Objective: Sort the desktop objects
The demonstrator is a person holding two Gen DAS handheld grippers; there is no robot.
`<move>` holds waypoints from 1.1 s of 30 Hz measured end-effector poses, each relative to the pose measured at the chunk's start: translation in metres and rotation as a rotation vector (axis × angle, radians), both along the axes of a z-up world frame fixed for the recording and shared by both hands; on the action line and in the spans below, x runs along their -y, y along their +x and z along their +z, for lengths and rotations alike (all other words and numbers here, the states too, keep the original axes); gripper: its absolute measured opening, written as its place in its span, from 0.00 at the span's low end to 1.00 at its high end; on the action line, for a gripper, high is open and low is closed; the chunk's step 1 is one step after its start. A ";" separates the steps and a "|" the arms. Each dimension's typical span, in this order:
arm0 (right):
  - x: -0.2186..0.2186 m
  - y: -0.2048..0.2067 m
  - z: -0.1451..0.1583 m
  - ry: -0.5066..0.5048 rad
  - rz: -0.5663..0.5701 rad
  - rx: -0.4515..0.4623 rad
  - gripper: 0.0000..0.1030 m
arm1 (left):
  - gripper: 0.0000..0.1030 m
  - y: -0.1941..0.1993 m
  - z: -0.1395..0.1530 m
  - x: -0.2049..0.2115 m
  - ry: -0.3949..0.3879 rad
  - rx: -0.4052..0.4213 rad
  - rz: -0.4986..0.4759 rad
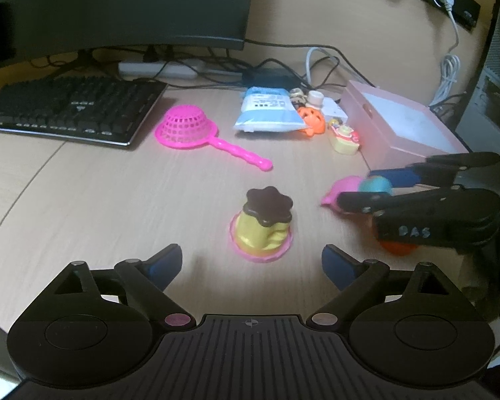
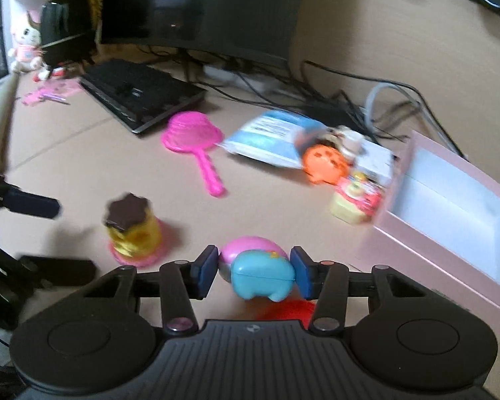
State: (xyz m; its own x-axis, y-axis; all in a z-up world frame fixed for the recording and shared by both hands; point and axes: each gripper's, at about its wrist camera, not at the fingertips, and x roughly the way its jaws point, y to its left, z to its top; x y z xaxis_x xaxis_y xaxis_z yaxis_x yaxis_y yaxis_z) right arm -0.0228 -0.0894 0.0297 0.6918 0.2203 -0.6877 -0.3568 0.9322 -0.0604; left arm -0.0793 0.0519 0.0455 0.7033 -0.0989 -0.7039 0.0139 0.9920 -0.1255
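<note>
Cluttered wooden counter (image 1: 100,193): right gripper (image 2: 254,270) jaws clamp a rounded pink-and-blue plastic toy (image 2: 258,266), which could squirt free; left gripper (image 1: 251,261) jaws gape wide, empty.

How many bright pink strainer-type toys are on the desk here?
1. The pink strainer lies upside down on the desk, just right of the keyboard and left of the blue packet. Another could be hidden behind the clutter.

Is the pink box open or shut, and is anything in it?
Open. The pink box has no lid on, and the right wrist view looks straight onto its bare white floor. The part of the inside that shows holds nothing.
</note>
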 end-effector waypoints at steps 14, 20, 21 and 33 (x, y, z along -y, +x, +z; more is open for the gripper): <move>0.033 -0.034 -0.020 -0.065 -0.084 -0.018 0.84 | 0.92 0.021 -0.012 0.015 -0.006 -0.022 -0.104; 0.059 -0.031 -0.024 0.056 -0.174 -0.062 0.84 | 0.93 0.029 -0.017 0.025 0.059 -0.015 -0.159; 0.061 -0.030 -0.025 0.056 -0.174 -0.065 0.83 | 0.92 0.031 -0.019 0.025 0.074 -0.015 -0.162; 0.073 -0.050 -0.005 0.016 -0.159 -0.077 0.62 | 0.59 0.044 -0.022 0.032 0.154 0.003 -0.267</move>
State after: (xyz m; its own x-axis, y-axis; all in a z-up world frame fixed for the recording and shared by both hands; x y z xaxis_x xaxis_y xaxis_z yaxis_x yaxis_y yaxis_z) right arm -0.0730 -0.1622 0.0249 0.6643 0.1241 -0.7371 -0.2081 0.9778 -0.0230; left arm -0.0354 0.0203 0.0233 0.6687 -0.1727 -0.7232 0.2770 0.9605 0.0268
